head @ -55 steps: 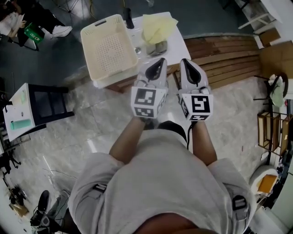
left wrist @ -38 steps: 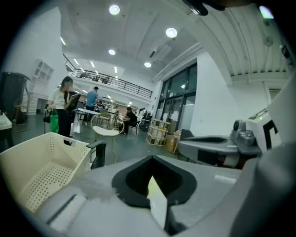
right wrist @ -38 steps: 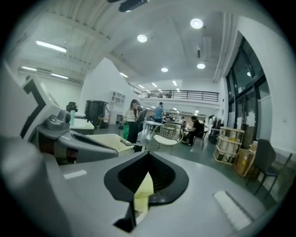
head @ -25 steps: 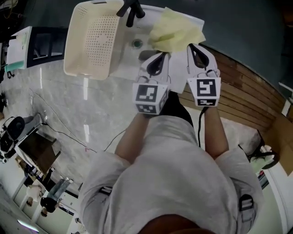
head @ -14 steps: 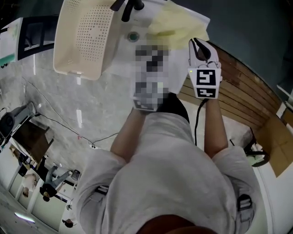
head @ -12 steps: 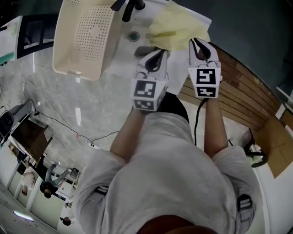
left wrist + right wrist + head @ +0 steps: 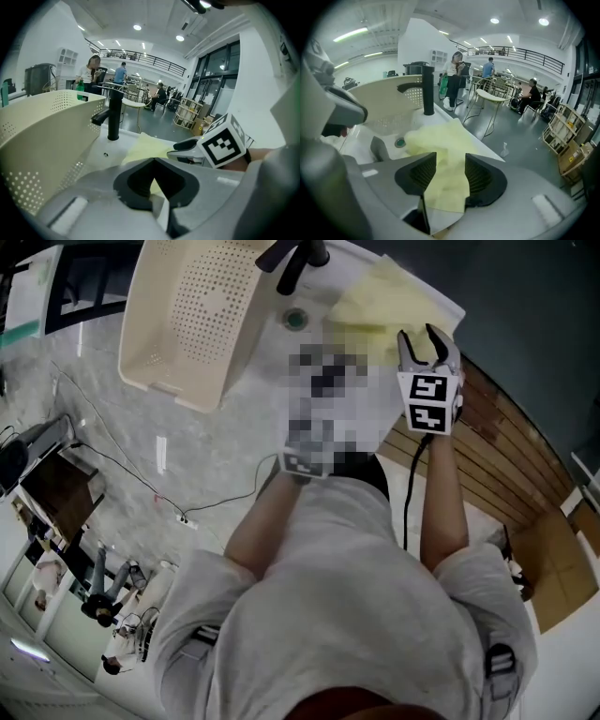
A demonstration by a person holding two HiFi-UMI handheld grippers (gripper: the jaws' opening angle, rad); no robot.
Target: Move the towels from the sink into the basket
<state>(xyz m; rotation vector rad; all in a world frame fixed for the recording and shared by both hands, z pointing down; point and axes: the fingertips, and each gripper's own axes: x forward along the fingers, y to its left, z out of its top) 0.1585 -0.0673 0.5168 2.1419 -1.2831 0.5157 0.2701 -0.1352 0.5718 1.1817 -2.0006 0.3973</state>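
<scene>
Now right gripper point(image 7: 450, 161) opened (towel point(image 7: 440, 133) between).

Bright and evenly lit by ceiling lamps point(image 7: 137, 27) far overhead, with white glare streaks on the glossy floor point(image 7: 161, 454) at left, faint shadows, heavy fisheye bending and black corners in both gripper views, and the left hand-held gripper point(image 7: 153, 161) and right hand-held gripper point(image 7: 450, 161) soft up close.

Likely open lab hall; mezzanine railing point(image 7: 525, 52); shelving rack point(image 7: 559, 123).
</scene>
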